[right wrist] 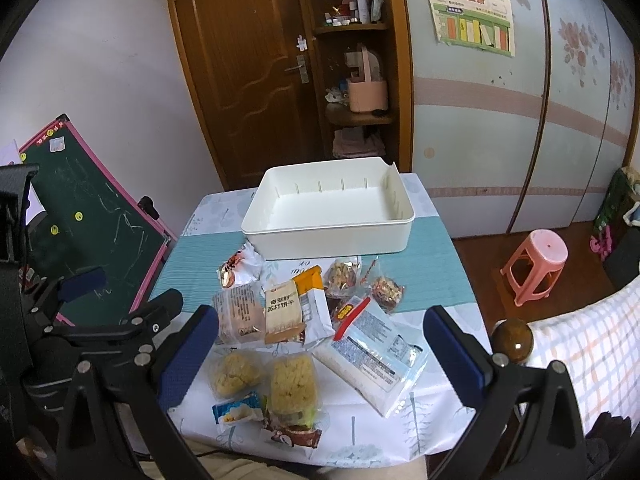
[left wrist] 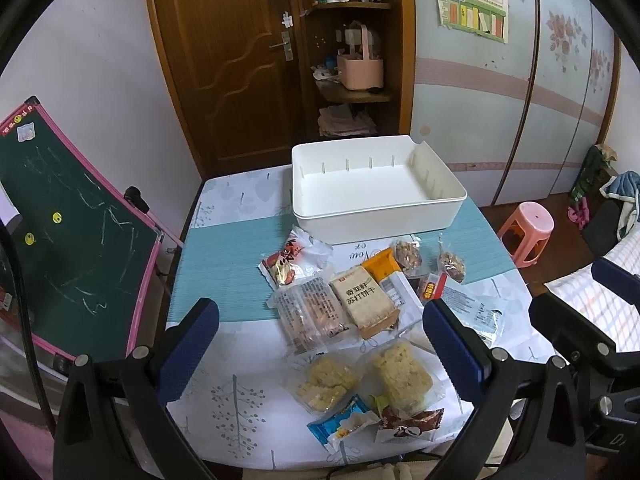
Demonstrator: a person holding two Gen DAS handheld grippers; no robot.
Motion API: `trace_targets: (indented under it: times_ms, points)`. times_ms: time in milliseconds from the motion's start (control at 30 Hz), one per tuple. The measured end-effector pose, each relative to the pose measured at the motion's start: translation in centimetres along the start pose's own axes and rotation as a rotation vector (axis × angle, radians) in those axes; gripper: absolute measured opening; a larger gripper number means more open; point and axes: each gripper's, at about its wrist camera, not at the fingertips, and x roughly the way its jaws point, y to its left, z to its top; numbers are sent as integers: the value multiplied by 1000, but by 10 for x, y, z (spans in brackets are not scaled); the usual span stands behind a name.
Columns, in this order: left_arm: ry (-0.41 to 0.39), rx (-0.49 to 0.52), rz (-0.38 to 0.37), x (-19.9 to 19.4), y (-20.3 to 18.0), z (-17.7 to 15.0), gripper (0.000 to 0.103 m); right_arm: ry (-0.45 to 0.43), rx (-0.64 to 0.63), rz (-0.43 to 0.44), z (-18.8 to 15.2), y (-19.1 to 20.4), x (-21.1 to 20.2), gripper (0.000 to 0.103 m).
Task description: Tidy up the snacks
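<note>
An empty white bin (left wrist: 376, 216) (right wrist: 328, 236) stands at the far side of the table. Several snack packets lie in a loose pile nearer me: a beige cracker pack (left wrist: 362, 300) (right wrist: 282, 310), two yellow puffed-rice cakes (left wrist: 402, 374) (right wrist: 290, 380), a blue packet (left wrist: 344, 424) (right wrist: 236, 408), a large clear blue-printed bag (right wrist: 374, 356), a red-printed pouch (left wrist: 288, 262) (right wrist: 236, 266). My left gripper (left wrist: 320, 356) hovers open above the near pile, nothing between its blue pads. My right gripper (right wrist: 320, 360) hangs open likewise over the pile. The right gripper's pads show at the left view's right edge (left wrist: 614, 276).
A green chalkboard with pink frame (left wrist: 68, 232) (right wrist: 96, 224) leans left of the table. A pink stool (left wrist: 526, 232) (right wrist: 536, 264) stands on the floor at right, beside a checked cloth (right wrist: 592, 352). A wooden door and shelves are behind the table.
</note>
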Motion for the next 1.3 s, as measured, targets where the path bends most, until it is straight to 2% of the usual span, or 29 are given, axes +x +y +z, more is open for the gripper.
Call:
trace_targets:
  times_ms: [533, 933, 1100, 1300]
  points:
    - [-49, 26, 11, -14, 5, 12, 102, -36, -43, 6, 11, 8, -9, 103]
    - [-51, 79, -65, -5, 4, 4, 102, 27, -26, 26, 6, 2, 6, 103]
    - [-20, 102, -64, 10, 4, -3, 102, 42, -35, 31, -1, 0, 15, 103]
    - [64, 130, -53, 39, 6, -17, 102, 78, -64, 23, -13, 0, 30, 101]
